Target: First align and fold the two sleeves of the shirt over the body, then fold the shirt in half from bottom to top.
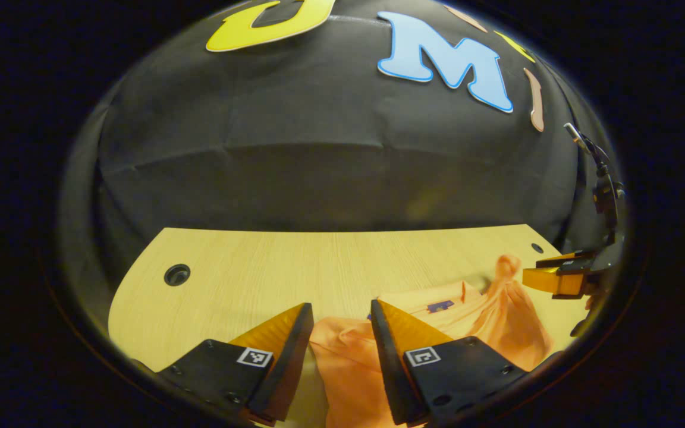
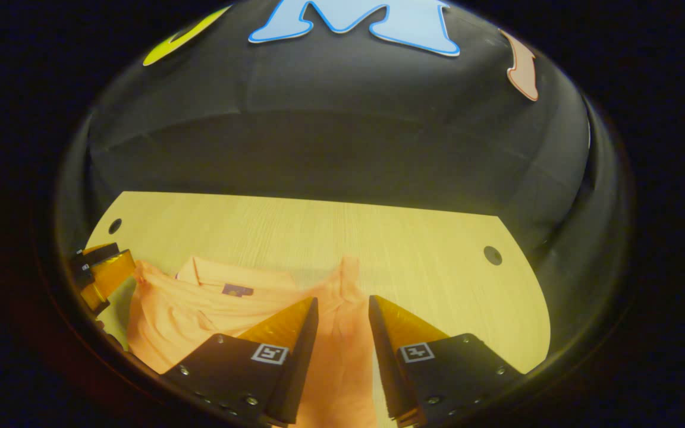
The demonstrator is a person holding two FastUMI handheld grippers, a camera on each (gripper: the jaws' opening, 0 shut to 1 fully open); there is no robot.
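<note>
Bare table point(image 2: 378, 238) beyond shirt point(image 2: 200, 303)

You are working in a staged recording booth, not a lived-in room: black cloth wall point(image 1: 319, 160) hangs close behind a bare pale wood-grain tabletop point(image 2: 319, 238) with round cable holes point(image 1: 176, 274) near its rounded corners, office-desk style, and dim warm light falls on your orange shirt point(image 2: 211, 309) spread there
</note>
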